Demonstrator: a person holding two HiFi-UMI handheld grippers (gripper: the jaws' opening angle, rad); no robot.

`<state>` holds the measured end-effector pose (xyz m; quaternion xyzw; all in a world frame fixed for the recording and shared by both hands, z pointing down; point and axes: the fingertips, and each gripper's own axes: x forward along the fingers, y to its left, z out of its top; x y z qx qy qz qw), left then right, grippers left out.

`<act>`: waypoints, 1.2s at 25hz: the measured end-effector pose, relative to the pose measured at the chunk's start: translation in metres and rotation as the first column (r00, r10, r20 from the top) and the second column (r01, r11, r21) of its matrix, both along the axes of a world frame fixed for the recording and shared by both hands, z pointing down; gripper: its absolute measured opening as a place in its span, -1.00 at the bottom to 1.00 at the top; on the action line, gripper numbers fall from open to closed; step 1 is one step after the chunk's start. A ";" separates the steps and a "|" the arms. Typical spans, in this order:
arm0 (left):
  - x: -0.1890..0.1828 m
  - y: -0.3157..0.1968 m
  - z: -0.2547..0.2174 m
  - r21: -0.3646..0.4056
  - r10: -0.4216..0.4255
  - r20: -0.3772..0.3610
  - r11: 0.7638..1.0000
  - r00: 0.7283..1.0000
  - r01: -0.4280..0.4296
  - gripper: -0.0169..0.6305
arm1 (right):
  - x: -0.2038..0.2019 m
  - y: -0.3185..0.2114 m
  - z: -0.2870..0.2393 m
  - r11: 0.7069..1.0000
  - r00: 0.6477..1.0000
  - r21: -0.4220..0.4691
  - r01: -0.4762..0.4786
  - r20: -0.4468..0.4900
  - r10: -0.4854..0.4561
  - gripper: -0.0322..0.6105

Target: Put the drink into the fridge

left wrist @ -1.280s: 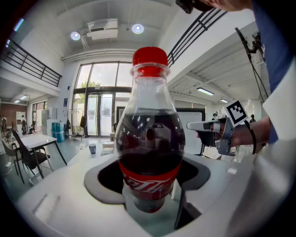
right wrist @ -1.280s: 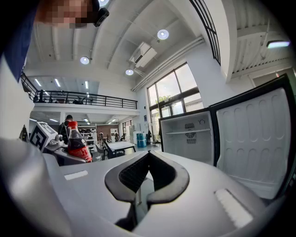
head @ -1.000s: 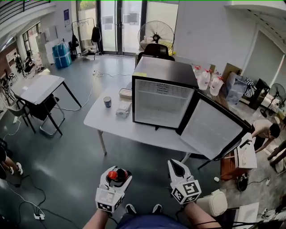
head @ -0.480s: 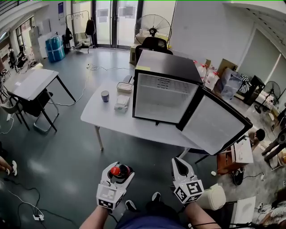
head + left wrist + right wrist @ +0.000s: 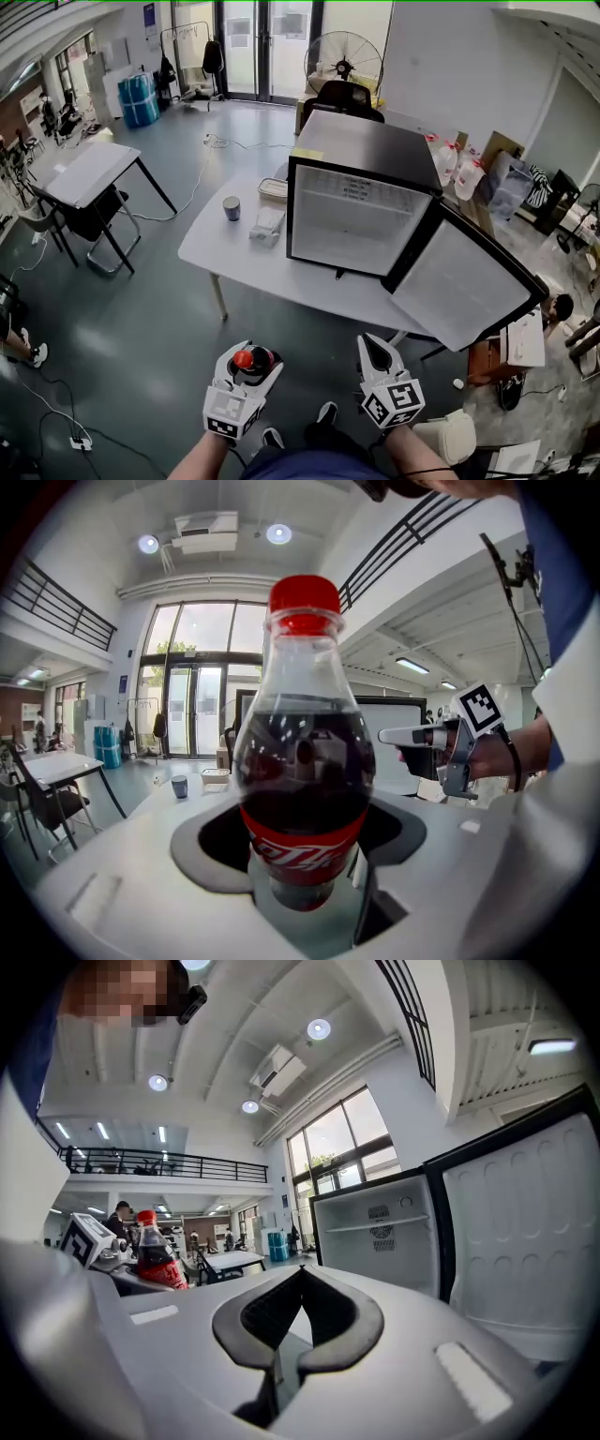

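Note:
A cola bottle [image 5: 302, 761] with a red cap and dark drink stands upright between the jaws of my left gripper [image 5: 251, 362], which is shut on it; its cap [image 5: 243, 358] shows in the head view. My right gripper [image 5: 375, 353] is shut with nothing in it, jaws meeting at the tip [image 5: 302, 1274]. Both are held low, near the person's body. A black mini fridge [image 5: 361, 192] stands on the white table [image 5: 234, 258] ahead, its door [image 5: 464, 286] swung open to the right, its white inside [image 5: 380, 1232] bare with one shelf.
On the table left of the fridge sit a small cup [image 5: 232, 208], a flat tray [image 5: 273, 189] and a white box [image 5: 265, 225]. A second table [image 5: 89, 173] with chairs stands far left. Boxes, jugs and a fan crowd the right side. Grey floor lies between me and the table.
The view has shifted slightly, so the fridge and table sit a little right of where they were. Both grippers keep their places and holds.

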<state>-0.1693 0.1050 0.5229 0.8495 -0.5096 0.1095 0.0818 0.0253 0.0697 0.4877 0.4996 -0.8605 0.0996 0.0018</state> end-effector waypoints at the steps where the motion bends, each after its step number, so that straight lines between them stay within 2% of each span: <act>1: 0.003 -0.008 -0.003 -0.006 -0.017 0.000 1.000 1.000 0.017 0.02 | 0.003 -0.008 0.000 1.000 1.000 -0.001 0.014 0.004 -0.014 -0.89; 10: 0.044 -0.065 -0.011 0.004 -0.119 -0.027 0.993 0.992 0.119 0.02 | 0.037 -0.073 0.003 0.994 0.993 -0.005 0.113 0.030 -0.113 -0.89; 15: 0.059 -0.083 -0.007 -0.008 -0.141 -0.011 0.990 0.990 0.141 0.02 | 0.056 -0.097 0.002 0.992 0.991 -0.010 0.127 0.045 -0.127 -0.89; 21: 0.069 -0.108 0.002 -0.034 -0.137 0.006 0.990 0.991 0.137 0.02 | 0.070 -0.124 0.013 0.994 0.994 -0.030 0.101 0.045 -0.100 -0.89; 30: 0.066 -0.166 0.014 -0.048 -0.086 0.008 0.995 0.996 0.086 0.02 | 0.063 -0.165 0.024 0.996 0.997 -0.055 0.069 0.028 -0.067 -0.89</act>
